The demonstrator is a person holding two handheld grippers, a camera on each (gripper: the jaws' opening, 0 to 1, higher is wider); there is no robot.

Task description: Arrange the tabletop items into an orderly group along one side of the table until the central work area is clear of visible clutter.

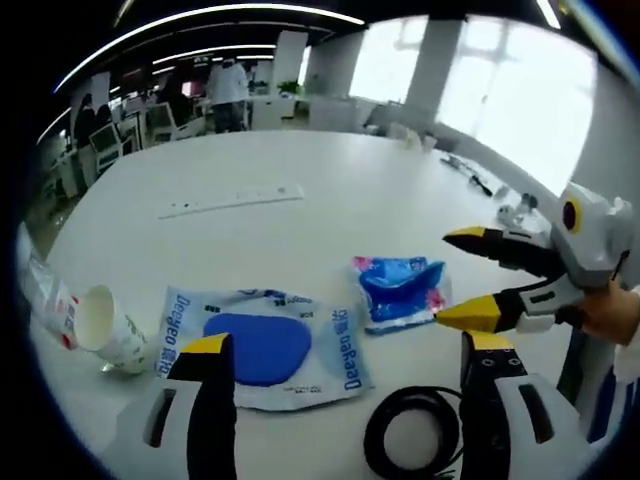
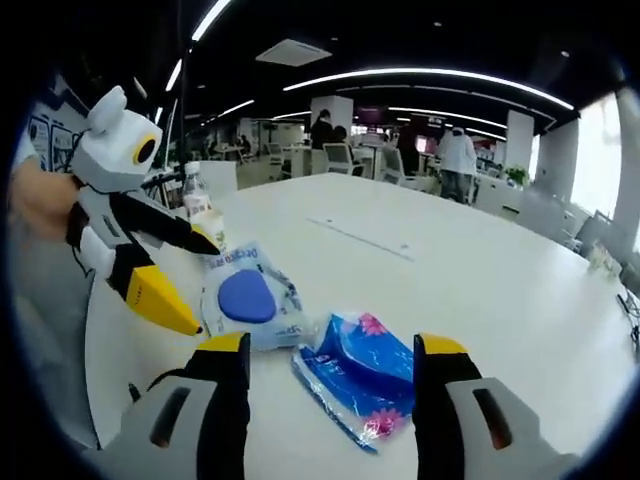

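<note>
Right gripper view: crumpled blue tissue pack lying flat.

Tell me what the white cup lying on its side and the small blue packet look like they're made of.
White cup: probably paper, matte, with a printed outside wall and a thin rim. Small blue packet: likely thin plastic film, glossy, crinkled, catching highlights; its contents can't be told.

People stand among desks and chairs at the far end of the office. Bright windows run along one wall, ceiling light strips curve overhead, and a white column rises beyond the table.
</note>
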